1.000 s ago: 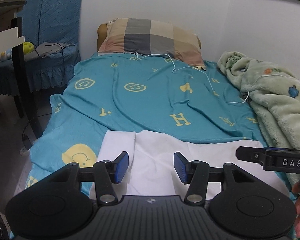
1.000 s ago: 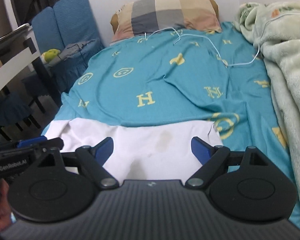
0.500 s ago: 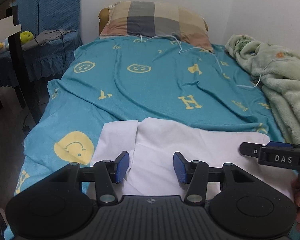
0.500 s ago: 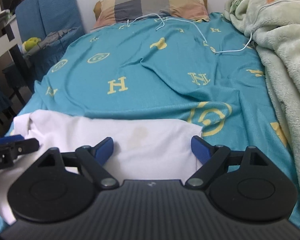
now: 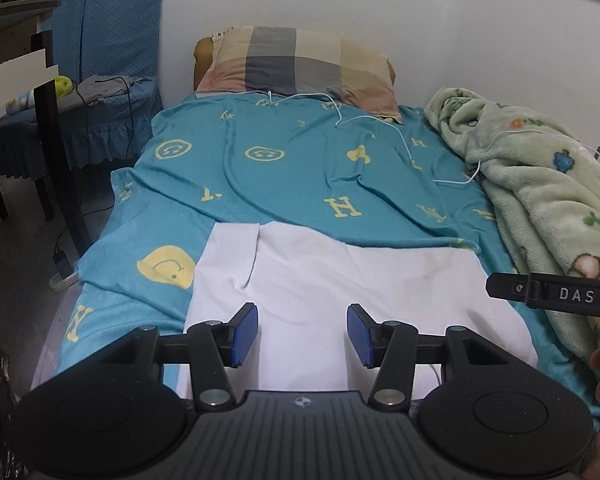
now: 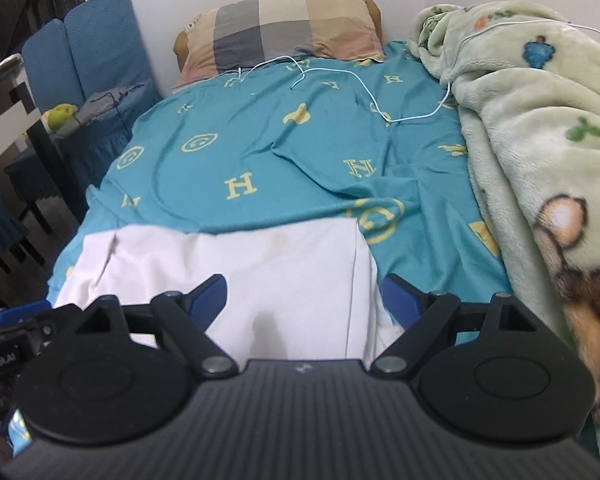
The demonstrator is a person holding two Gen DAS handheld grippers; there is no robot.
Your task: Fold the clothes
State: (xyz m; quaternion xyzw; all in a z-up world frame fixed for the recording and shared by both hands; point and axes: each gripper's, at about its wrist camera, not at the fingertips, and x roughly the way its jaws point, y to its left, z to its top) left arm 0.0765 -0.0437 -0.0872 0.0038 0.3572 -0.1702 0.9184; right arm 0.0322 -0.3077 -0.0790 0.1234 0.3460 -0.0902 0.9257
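White cotton garment (image 5: 340, 280): lying flat across the near end of the bed, resting on the teal bedsheet printed with yellow letters and smiley faces (image 5: 260, 184). 1 sleeve is folded over along its left side; a faint brownish stain is showing near the far edge in the right wrist view (image 6: 276, 240).

Left gripper (image 5: 302, 334), black with 2 blue pads: hovering over the garment's near edge, jaws standing apart, nothing between them.

Right gripper (image 6: 304, 298), same build: hovering over the garment's right portion, jaws spread wide, holding nothing; its right pad is sitting just beyond the cloth's right edge.

Checked pillow in grey, beige and pink squares (image 5: 300, 64): lying at the head of the bed against the white wall.

Thin white cable (image 5: 380, 120): trailing from the pillow across the sheet.

Pale green fleece blanket with cartoon animals (image 6: 540, 140): bunched along the bed's right side.

Blue fabric-covered chair (image 5: 108, 80): standing left of the bed.
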